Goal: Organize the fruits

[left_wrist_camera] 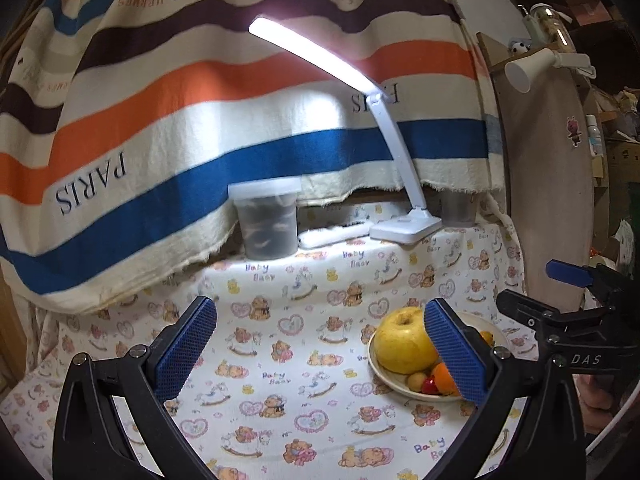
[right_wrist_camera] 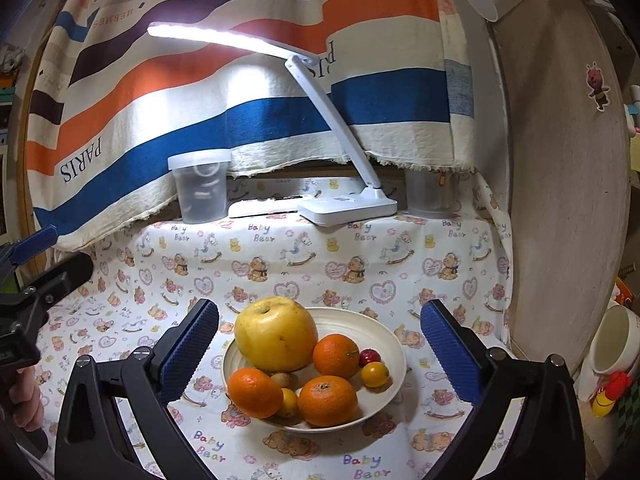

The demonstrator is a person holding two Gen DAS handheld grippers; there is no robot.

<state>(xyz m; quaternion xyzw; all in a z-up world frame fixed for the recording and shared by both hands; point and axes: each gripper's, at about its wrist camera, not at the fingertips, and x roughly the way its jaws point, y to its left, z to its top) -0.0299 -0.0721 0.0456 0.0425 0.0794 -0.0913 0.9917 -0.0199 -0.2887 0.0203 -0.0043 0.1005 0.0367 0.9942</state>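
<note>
Between the wide-open, empty right claw (right_wrist_camera: 320,344) fingers, a cream round plate (right_wrist_camera: 384,328) holds one large yellow apple (right_wrist_camera: 276,334), three oranges (right_wrist_camera: 336,355), and several smaller fruits, while the left claw (left_wrist_camera: 316,352) gapes empty too.

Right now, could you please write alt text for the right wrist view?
A cream round plate on a bear-print cloth holds a large yellow apple, three oranges and small fruits, framed by the open right gripper.

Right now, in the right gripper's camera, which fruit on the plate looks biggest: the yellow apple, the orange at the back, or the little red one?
1. yellow apple, clearly the largest.
2. back orange, about half the apple's width.
3. little red fruit, the smallest, partly hidden behind a small yellow fruit.
All sit close together on the plate, so distance hardly matters.
</note>
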